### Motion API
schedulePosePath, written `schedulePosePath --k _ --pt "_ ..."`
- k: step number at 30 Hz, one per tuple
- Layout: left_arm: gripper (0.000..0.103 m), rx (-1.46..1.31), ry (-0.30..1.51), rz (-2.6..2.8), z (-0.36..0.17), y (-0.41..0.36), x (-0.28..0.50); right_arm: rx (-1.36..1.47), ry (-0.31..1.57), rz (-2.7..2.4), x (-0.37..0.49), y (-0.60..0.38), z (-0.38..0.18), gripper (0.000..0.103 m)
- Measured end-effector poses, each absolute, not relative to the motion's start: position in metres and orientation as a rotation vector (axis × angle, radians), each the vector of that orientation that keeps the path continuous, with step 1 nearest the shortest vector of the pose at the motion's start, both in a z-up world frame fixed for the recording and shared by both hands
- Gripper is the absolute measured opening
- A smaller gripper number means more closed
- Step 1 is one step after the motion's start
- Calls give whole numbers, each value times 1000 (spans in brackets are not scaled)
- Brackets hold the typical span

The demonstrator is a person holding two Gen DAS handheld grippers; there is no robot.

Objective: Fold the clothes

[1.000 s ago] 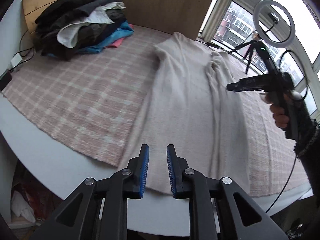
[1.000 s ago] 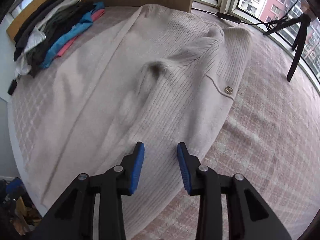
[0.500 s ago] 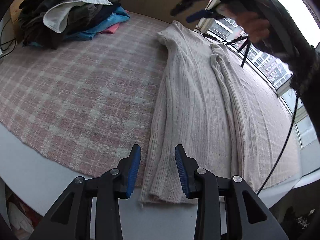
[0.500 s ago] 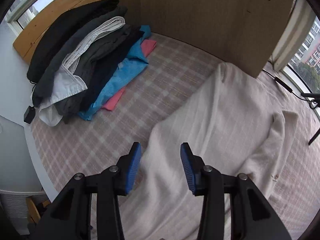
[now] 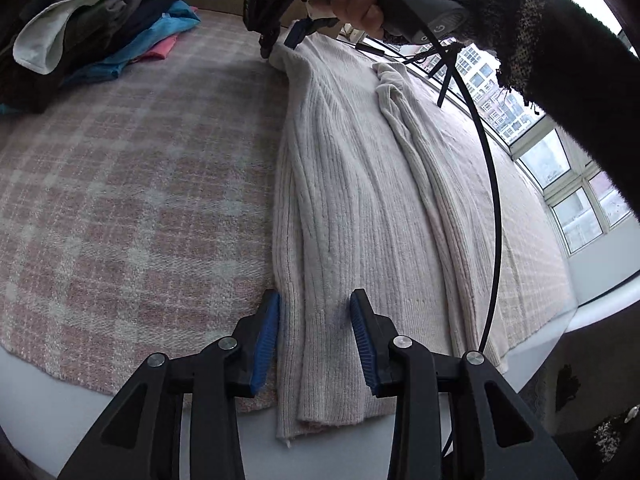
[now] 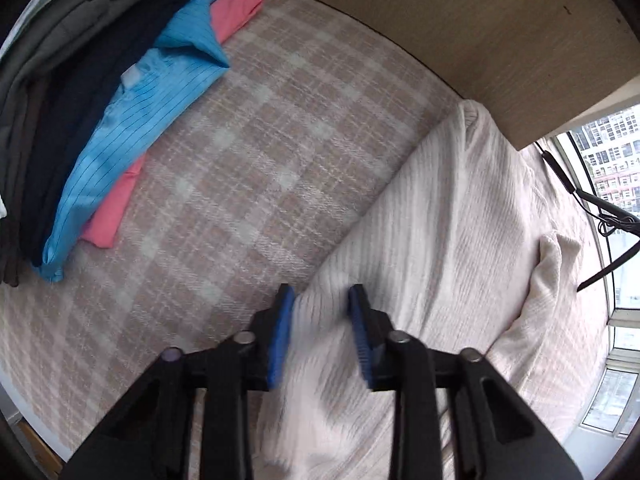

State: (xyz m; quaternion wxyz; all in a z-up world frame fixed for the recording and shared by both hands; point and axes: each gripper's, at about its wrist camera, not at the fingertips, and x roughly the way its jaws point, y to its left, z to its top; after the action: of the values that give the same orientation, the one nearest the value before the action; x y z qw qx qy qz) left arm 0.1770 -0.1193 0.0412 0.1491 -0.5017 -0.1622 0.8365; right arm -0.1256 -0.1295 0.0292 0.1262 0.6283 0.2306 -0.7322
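Note:
A cream ribbed sweater (image 5: pixel 360 200) lies flat and lengthwise on the plaid cloth, one sleeve folded along its right side. My left gripper (image 5: pixel 314 320) is open low over the hem end. Its jaws straddle the sweater's left edge, with the knit lying flat between them. At the far end, a hand in a dark sleeve (image 5: pixel 560 40) holds my right gripper (image 6: pixel 320 320) almost straight down over the sweater's (image 6: pixel 440 220) left shoulder edge. Its jaws are closing with the knit edge between them, and a gap still shows.
A pile of dark, white, blue and pink clothes (image 5: pixel 92 32) sits at the back left on the pink plaid cloth (image 5: pixel 140 180). A wooden panel (image 6: pixel 480 20) stands behind the sweater. A black cable (image 5: pixel 494 184) arcs over its right side. Windows (image 5: pixel 560 168) line the right.
My right gripper swept from over the sweater's middle to its far left shoulder edge, and its jaws narrowed. My left gripper dipped to the hem's left edge, its jaws a little wider.

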Motion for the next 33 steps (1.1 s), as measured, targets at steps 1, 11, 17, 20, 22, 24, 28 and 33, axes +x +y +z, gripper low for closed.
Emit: schedulePosePath --k 1,11,17,20,22,24,28,33 --pt "32 -1440 -458 2406 41 -118 177 1833 576 -2128 -129 -120 35 13" --pt "15 -1475 -360 2478 45 -104 175 1689 -199 -2110 -152 9 70 9" --pt "12 -1444 -240 2526 62 -82 179 1624 -501 -2093 -152 82 54 7" --pt "12 -1412 -104 2544 73 -61 182 1609 -589 -2092 -140 110 39 7" --pt "12 -1388 3 2538 77 -44 187 1612 -645 -2086 -135 124 28 7" --pt "12 -1384 88 2509 77 -29 190 1634 -658 -2079 -134 135 19 7" --pt "13 -1393 77 2456 81 -20 193 1623 -551 -2121 -138 137 28 7" --pt "18 -1335 -37 2523 107 -43 208 1636 -558 -2088 -149 138 39 6"
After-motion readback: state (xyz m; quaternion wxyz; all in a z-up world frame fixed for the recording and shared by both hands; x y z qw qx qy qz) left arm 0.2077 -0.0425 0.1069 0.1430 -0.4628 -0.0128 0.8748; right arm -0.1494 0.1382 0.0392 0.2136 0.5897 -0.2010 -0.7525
